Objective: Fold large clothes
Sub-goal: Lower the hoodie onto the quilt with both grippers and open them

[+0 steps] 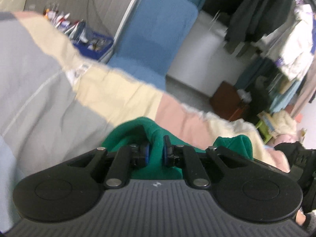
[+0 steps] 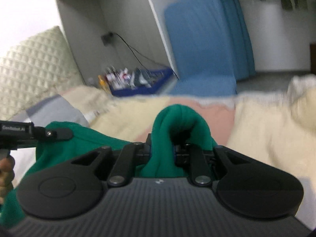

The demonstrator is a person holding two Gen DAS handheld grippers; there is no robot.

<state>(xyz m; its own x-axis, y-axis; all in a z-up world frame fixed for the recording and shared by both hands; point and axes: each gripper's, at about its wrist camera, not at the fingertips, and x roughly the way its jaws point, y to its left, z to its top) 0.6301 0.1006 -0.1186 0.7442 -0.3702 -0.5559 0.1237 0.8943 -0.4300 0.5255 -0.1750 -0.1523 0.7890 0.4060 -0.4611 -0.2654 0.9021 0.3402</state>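
Observation:
A green garment (image 1: 154, 138) is bunched between the pads of my left gripper (image 1: 156, 154), which is shut on a fold of it above the bed. More of the green cloth (image 1: 235, 144) shows at the right of the left wrist view. In the right wrist view my right gripper (image 2: 162, 151) is shut on another fold of the green garment (image 2: 177, 118), and the cloth stretches left toward the other gripper's finger (image 2: 57, 134). Both views are blurred by motion.
The bed is covered by a patchwork blanket (image 1: 118, 90) in cream, pink and grey, also seen as cream blanket (image 2: 260, 130). Beyond it stand a blue chair (image 1: 158, 39), a blue crate of small items (image 2: 138, 81), a quilted headboard (image 2: 33, 69) and hanging clothes (image 1: 256, 15).

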